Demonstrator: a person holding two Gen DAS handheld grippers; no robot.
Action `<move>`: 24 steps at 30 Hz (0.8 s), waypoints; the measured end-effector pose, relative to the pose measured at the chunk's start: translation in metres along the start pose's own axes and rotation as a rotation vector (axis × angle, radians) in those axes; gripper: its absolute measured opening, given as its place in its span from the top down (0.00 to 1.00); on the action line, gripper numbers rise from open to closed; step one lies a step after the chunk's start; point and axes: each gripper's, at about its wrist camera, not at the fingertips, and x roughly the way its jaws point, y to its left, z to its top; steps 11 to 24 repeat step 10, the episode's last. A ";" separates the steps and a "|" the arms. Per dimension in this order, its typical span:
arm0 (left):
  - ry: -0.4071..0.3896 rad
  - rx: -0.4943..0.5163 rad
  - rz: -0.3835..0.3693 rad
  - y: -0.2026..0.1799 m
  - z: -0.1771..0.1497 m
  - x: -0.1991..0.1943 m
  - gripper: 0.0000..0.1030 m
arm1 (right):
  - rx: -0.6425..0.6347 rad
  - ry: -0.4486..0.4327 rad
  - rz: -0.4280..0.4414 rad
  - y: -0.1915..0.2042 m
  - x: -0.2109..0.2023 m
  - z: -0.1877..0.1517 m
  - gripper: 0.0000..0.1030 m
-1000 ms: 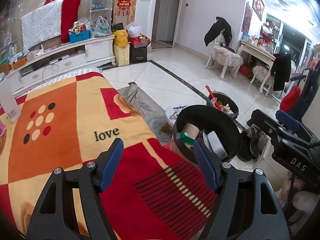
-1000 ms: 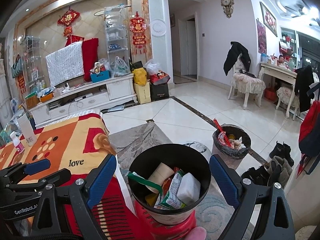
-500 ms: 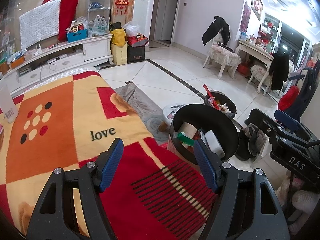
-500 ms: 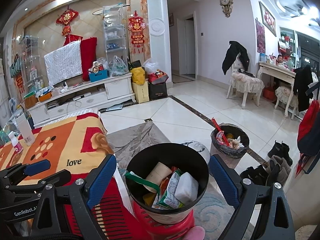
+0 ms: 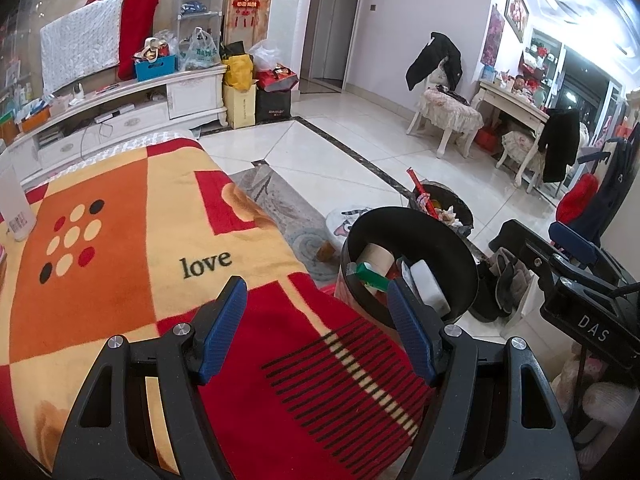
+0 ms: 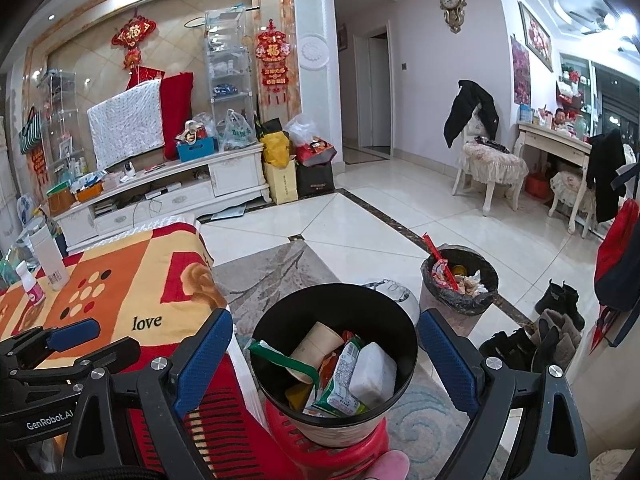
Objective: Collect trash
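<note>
Home living room, TV cabinet (image 6: 168,196), wall clock (image 6: 452,4)

The word "love" is printed in dark letters on the patterned blanket (image 5: 120,240); "DAS" is read in white on the right gripper (image 5: 592,332) as seen from the left wrist; "GenRobot.AI" is written in white on the left gripper (image 6: 48,424) in the right wrist view; other labels are too small to be read.
</note>
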 end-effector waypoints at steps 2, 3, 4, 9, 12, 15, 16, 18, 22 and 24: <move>0.003 -0.003 -0.003 0.001 -0.001 0.001 0.30 | 0.000 0.001 0.000 0.000 0.000 0.000 0.10; 0.003 -0.005 -0.004 0.001 -0.002 0.001 0.30 | -0.001 0.001 0.000 0.000 0.000 0.000 0.10; 0.003 -0.006 -0.006 0.001 -0.002 0.001 0.30 | -0.002 0.002 -0.001 0.000 0.000 -0.001 0.10; -0.007 0.001 -0.010 0.002 -0.007 -0.001 0.30 | -0.012 0.014 0.002 0.004 0.002 -0.006 0.10; -0.007 -0.002 -0.009 0.004 -0.008 -0.002 0.30 | -0.016 0.017 0.002 0.006 0.003 -0.006 0.10; -0.007 -0.002 -0.009 0.004 -0.008 -0.002 0.30 | -0.016 0.017 0.002 0.006 0.003 -0.006 0.10; -0.007 -0.002 -0.009 0.004 -0.008 -0.002 0.30 | -0.016 0.017 0.002 0.006 0.003 -0.006 0.10; -0.007 -0.002 -0.009 0.004 -0.008 -0.002 0.30 | -0.016 0.017 0.002 0.006 0.003 -0.006 0.10; -0.007 -0.002 -0.009 0.004 -0.008 -0.002 0.30 | -0.016 0.017 0.002 0.006 0.003 -0.006 0.10; -0.007 -0.002 -0.009 0.004 -0.008 -0.002 0.30 | -0.016 0.017 0.002 0.006 0.003 -0.006 0.10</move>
